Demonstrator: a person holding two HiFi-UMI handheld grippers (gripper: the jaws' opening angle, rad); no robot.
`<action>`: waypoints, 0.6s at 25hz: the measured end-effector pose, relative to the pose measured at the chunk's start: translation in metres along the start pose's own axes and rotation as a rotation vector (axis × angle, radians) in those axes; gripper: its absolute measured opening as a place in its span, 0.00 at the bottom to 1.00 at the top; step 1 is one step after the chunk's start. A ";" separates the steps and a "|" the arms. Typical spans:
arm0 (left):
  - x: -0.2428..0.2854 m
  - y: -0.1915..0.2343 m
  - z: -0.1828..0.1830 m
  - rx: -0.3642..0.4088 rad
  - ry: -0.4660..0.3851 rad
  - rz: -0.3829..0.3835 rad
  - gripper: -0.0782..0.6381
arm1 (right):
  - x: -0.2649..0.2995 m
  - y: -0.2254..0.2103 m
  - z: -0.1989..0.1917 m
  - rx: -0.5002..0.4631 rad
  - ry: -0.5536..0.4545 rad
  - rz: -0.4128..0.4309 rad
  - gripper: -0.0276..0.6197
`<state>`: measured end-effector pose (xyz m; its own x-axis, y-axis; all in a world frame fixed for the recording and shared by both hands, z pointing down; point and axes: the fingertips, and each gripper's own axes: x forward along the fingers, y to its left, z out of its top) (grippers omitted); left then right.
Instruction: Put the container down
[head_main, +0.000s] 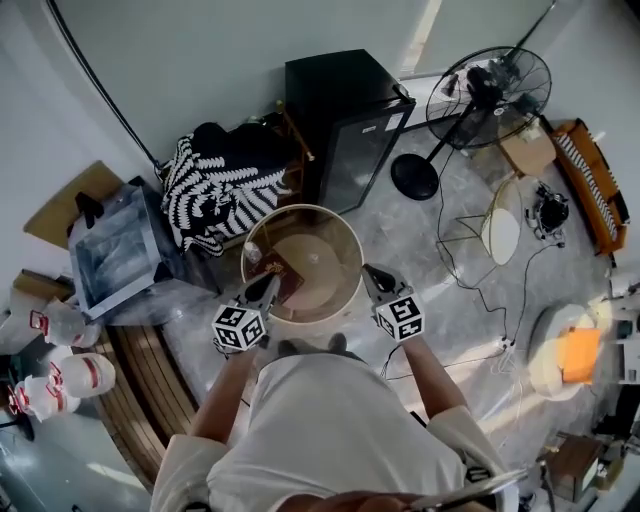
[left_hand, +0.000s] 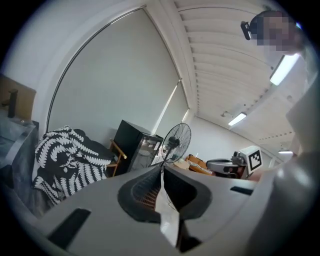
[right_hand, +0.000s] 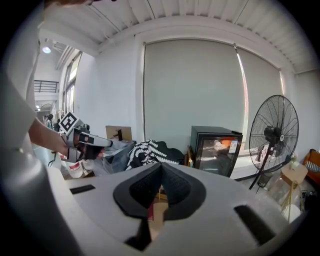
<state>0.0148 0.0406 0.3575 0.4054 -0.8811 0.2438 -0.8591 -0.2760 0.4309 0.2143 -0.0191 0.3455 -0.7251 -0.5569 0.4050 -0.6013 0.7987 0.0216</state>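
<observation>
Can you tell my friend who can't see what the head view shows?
From above, a person holds a round see-through container, with the left hand-held gripper and the right hand-held gripper each pinching its rim. A black fridge, a fan and a patterned blanket are beyond it.

The container (head_main: 335, 308) looks smooth, translucent plastic.

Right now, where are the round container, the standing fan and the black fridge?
container (head_main: 300, 207): head view, on its far rim.
fan (head_main: 490, 85): head view, on the middle of its round grille.
fridge (head_main: 340, 85): head view, on its top panel.
</observation>
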 end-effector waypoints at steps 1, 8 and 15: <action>0.002 -0.001 0.003 -0.002 -0.011 0.005 0.14 | -0.002 -0.006 0.002 0.005 -0.008 0.001 0.04; 0.007 -0.013 0.014 0.004 -0.051 0.020 0.14 | -0.010 -0.022 0.005 -0.020 -0.025 0.020 0.04; 0.009 -0.024 0.018 -0.006 -0.071 0.031 0.14 | -0.021 -0.032 0.006 -0.018 -0.040 0.026 0.04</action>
<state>0.0331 0.0324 0.3342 0.3547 -0.9145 0.1947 -0.8691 -0.2456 0.4294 0.2463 -0.0343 0.3309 -0.7533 -0.5446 0.3688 -0.5764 0.8166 0.0286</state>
